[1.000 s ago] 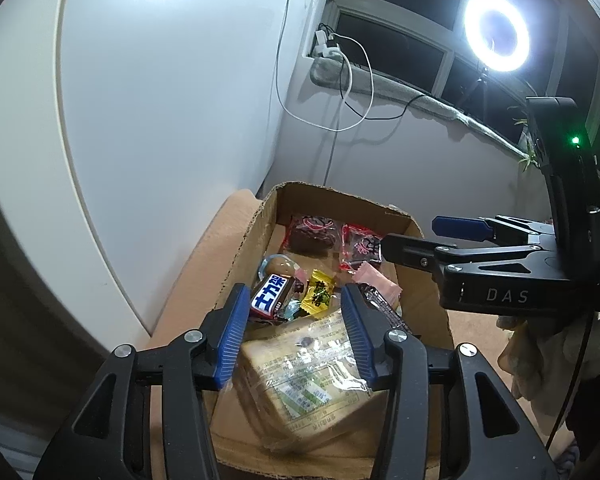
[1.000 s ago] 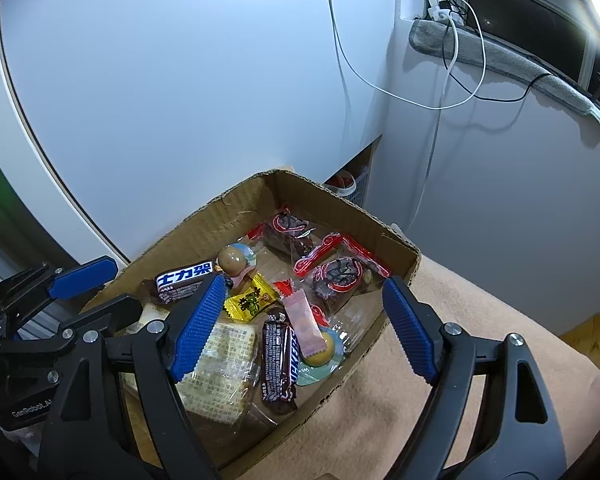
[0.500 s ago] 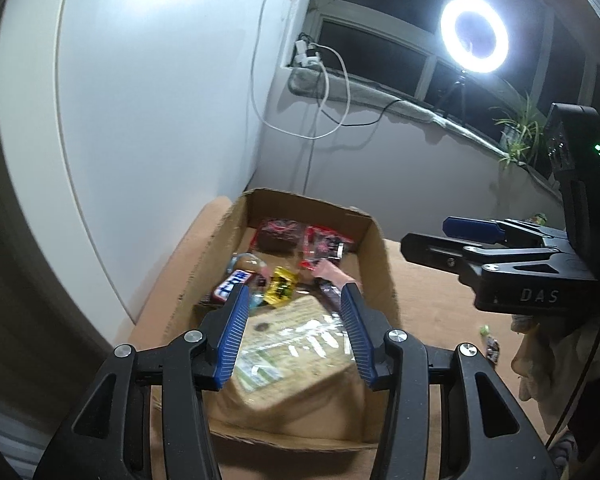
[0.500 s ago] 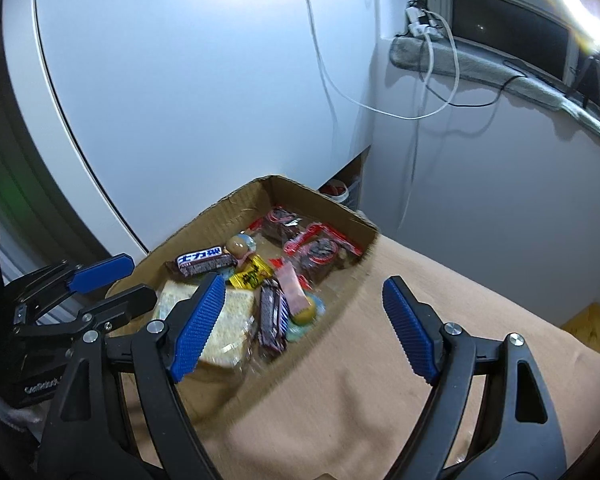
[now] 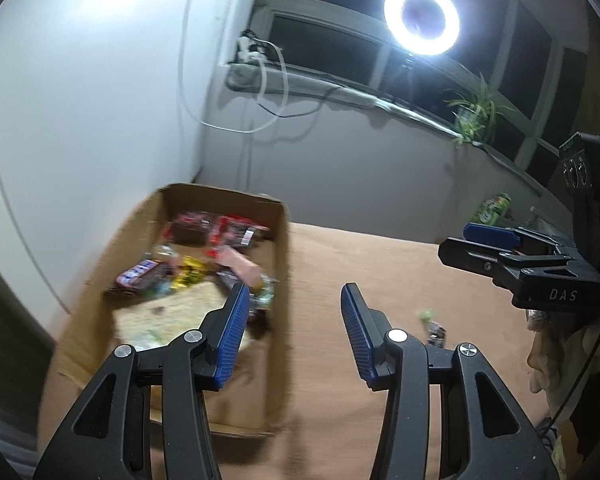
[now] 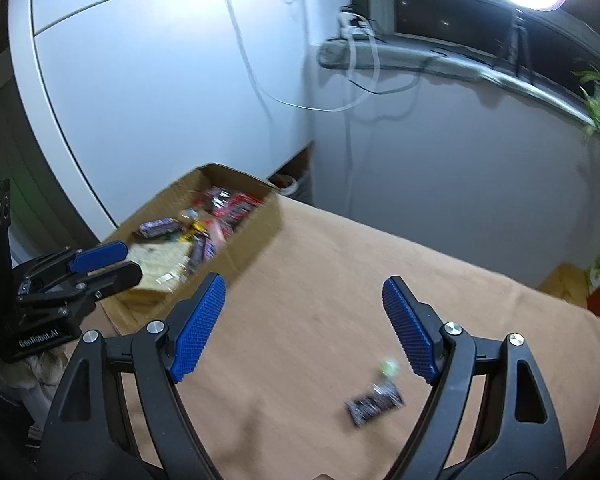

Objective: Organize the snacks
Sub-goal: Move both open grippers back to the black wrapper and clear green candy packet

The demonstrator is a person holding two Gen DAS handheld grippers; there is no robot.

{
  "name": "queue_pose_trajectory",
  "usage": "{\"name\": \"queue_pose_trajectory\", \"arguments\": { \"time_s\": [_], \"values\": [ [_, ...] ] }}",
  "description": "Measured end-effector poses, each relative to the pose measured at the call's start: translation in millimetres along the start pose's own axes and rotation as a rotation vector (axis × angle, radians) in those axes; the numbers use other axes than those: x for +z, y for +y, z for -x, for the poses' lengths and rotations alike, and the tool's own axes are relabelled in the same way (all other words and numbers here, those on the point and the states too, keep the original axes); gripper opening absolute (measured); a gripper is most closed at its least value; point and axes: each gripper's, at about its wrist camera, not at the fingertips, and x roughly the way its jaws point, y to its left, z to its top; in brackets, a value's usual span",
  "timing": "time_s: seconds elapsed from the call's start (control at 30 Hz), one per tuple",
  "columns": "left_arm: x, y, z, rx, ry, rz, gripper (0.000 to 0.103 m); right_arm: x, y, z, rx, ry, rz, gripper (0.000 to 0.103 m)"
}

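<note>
**Q:** Right wrist view first: what is the right gripper (image 6: pixel 304 326) doing?

**A:** Its blue pads stand wide apart with nothing between them, tipped down over the tan cloth (image 6: pixel 340 280). A dark snack bar (image 6: pixel 374 404) lies on the cloth just inside the right-hand pad, its long axis running from lower left up to the right. A small green candy (image 6: pixel 389 368) sits just above it, apart from it. Both are blurred, so no label reads.

**Q:** And the left gripper (image 5: pixel 290 334)?

**A:** Also parted and empty, pointing down at the spot where the cardboard box (image 5: pixel 284 280) has its right wall. One pad hangs over the box, the other over the cloth.

**Q:** What is in the box?

**A:** A flat clear bag of crackers (image 5: pixel 168 312) at the near end, then a brown bar with a white label (image 5: pixel 140 274) lying crosswise, a yellow packet (image 5: pixel 188 276), and red-and-black packs (image 5: pixel 220 230) by the far wall. The print is too smeared to read.

**Q:** Any writing that does read?

**A:** "DAS" on the right gripper's body in the left wrist view, "GenRobot.AI" on the left gripper's body in the right wrist view.

**Q:** Beyond the cloth?

**A:** A lit ring light (image 5: pixel 422 18) before dark windows, and a potted plant (image 5: pixel 476 114) on the sill.
</note>
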Motion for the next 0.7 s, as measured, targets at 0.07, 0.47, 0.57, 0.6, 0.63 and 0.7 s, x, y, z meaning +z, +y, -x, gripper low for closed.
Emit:
{"name": "queue_pose_trajectory", "arguments": {
  "time_s": [0.07,0.47,0.57,0.6,0.63,0.7],
  "values": [
    [-2,-11,-4,-0.020,0.010,-0.011,0.046,-9,-14,6,-0.015,0.009,-0.014,0.084],
    [-26,-76,-30,-0.150,0.091,-0.074,0.046,-58,-85,0,0.006,0.132,-0.151,0.078],
    [-33,-92,-38,-0.181,0.116,-0.108,0.046,-61,-94,-15,0.052,0.187,-0.196,0.065],
    [-36,-97,-41,-0.195,0.126,-0.119,0.046,-62,-97,-20,0.066,0.205,-0.205,0.062],
    [-38,-102,-45,-0.207,0.136,-0.130,0.046,-63,-100,-27,0.074,0.225,-0.215,0.060],
    [-42,-111,-52,-0.234,0.152,-0.151,0.046,-64,-103,-39,0.088,0.262,-0.230,0.051]
  ]
}}
